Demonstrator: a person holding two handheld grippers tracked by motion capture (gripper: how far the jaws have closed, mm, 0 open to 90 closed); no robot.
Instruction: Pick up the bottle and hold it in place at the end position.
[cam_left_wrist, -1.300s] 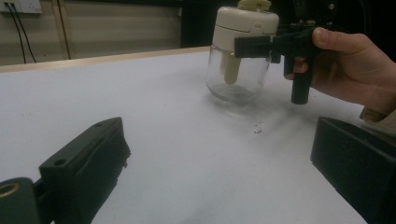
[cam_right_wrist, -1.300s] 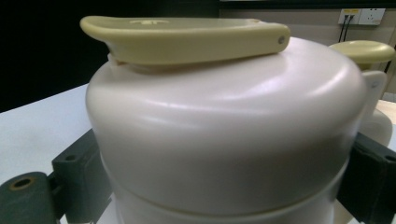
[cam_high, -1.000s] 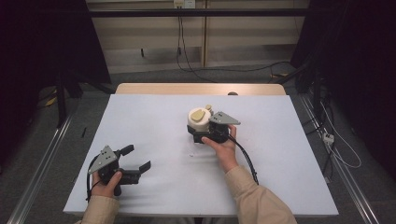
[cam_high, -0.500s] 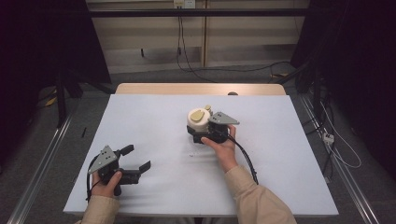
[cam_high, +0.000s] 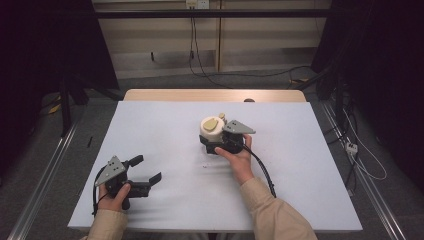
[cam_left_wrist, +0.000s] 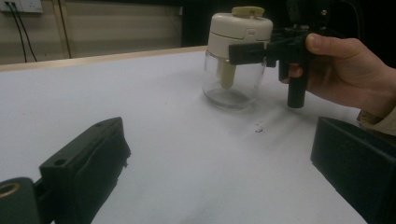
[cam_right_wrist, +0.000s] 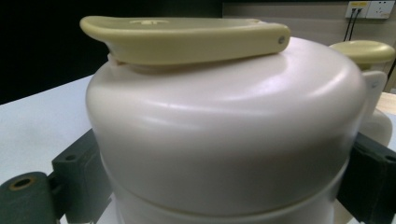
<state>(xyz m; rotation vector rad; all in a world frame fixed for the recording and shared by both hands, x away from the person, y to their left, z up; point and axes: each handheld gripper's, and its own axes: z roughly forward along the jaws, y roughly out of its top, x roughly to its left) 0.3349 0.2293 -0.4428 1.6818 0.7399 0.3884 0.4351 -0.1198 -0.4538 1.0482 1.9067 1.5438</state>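
While the right gripper (cam_high: 216, 141) clasps the cream lid (cam_right_wrist: 224, 135) of a glass jar (cam_left_wrist: 232, 84), its jaws closed against either side, the jar stands upright near the middle of the white table (cam_high: 165, 125). Yellowish flip tab (cam_right_wrist: 187, 37) lies flat on the lid. Left gripper (cam_high: 145, 170) rests at the table's near left corner, well apart from the jar, jaws spread and holding nothing.

Legible text, labels, numbers: none that I can read. A faint embossed mark on my jar's lid tab (cam_right_wrist: 187, 35), undecipherable.
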